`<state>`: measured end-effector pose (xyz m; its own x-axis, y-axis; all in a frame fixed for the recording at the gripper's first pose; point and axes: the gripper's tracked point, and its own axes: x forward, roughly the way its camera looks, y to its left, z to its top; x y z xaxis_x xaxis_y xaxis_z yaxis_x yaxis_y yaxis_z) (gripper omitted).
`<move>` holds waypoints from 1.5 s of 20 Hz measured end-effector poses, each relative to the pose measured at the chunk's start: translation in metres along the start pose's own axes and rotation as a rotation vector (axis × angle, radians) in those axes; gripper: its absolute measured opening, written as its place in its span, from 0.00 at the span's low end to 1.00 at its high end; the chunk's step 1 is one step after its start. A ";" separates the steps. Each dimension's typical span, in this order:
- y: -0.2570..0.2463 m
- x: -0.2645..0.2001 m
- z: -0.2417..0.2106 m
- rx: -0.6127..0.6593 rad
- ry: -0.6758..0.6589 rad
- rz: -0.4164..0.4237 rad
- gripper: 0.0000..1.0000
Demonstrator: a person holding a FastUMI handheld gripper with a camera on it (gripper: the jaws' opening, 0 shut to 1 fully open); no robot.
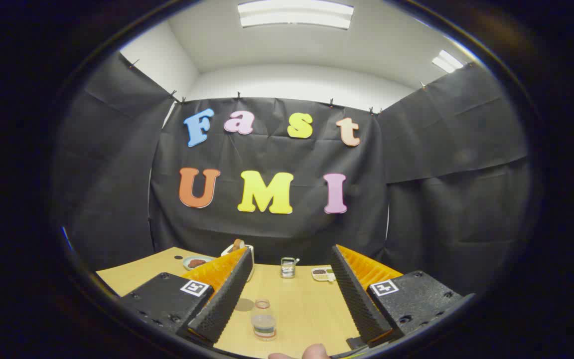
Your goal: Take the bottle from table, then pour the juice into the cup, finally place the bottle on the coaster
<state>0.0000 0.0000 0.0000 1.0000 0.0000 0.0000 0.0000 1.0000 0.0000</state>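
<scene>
Bottle of clear plastic (263,319), small and upright, stands alone on the light wooden table (307,309), between the two fingers of the gripper (292,259) and nearer their base than their tips, closer to the left finger without touching it. A band circles its lower body; any writing on it is too small to read. Its top has a reddish rim.

The gripper's jaws are spread wide and grasp nothing. Each finger mount carries one square black-and-white marker tag, two in all.

Beyond the fingertips, near the table's far edge, four items sit in a loose row: one round pale dish with a dark reddish filling (196,262), one white container (247,252) partly hidden behind the left finger with something brownish on top, one small ribbed metallic cup (287,268) with a handle, and one flat white oval dish holding dark bits (323,273). A fingertip of a person's hand (312,353) shows below the bottle. One round faint shadow lies left of the bottle.
</scene>
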 end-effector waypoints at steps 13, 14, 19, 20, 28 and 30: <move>0.005 0.008 -0.007 0.028 0.028 0.017 1.00; 0.005 0.007 -0.007 0.028 0.027 0.016 1.00; 0.004 0.007 -0.007 0.028 0.025 0.014 1.00; 0.004 0.008 -0.007 0.027 0.024 0.012 1.00; 0.000 0.007 -0.011 0.025 0.031 0.005 1.00; 0.001 0.006 -0.011 0.024 0.031 0.005 1.00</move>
<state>0.0065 0.0011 -0.0105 0.9995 0.0052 -0.0314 -0.0045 0.9997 0.0243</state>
